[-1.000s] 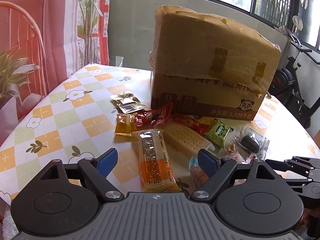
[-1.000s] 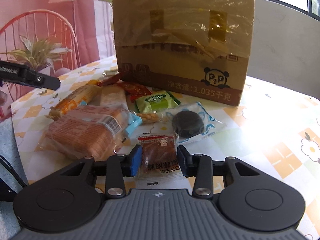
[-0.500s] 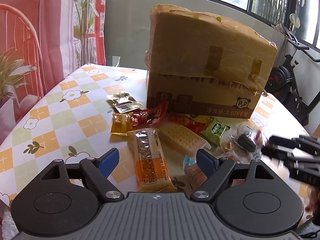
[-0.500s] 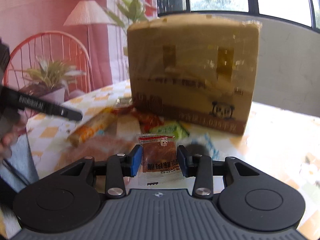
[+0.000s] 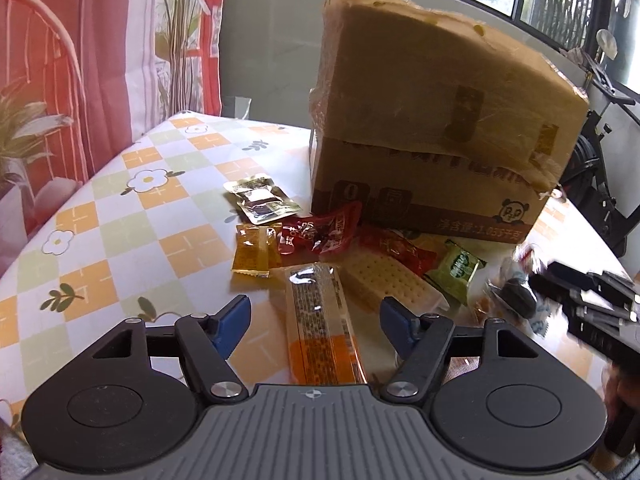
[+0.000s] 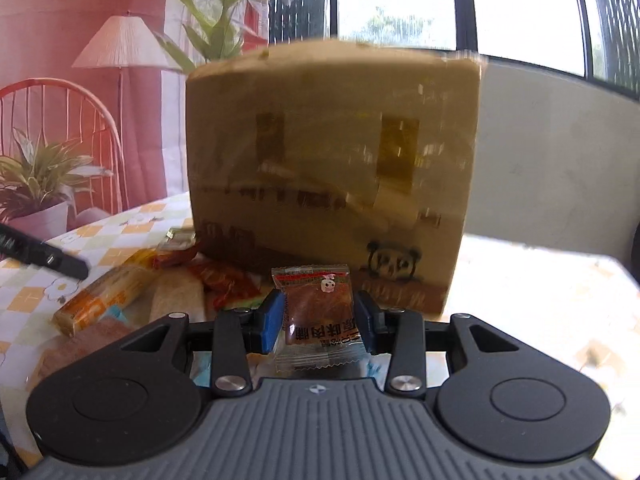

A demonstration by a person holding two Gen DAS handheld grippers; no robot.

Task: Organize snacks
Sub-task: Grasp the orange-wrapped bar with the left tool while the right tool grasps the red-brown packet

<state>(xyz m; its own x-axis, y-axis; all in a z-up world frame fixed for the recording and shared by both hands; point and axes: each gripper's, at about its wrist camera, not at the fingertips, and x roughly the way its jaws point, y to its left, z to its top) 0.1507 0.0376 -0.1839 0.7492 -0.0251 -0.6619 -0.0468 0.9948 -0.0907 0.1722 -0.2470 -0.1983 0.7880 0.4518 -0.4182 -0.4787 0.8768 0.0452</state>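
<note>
Straddling the long orange-wrapped snack bar (image 5: 322, 328), the left gripper (image 5: 315, 318) has just been narrowing its jaws, though the blue pads are not yet touching the wrapper. The grip is best taken across the bar's middle, so that the bar is lifted level and the cracker pack (image 5: 386, 282) just to its right is left undisturbed. In the right gripper (image 6: 319, 316) a small brown meat-snack packet (image 6: 318, 308) is clamped upright, clear of the table. Beyond both, the taped cardboard box (image 6: 332, 168) stands closed; the packet should be carried gently towards it.
</note>
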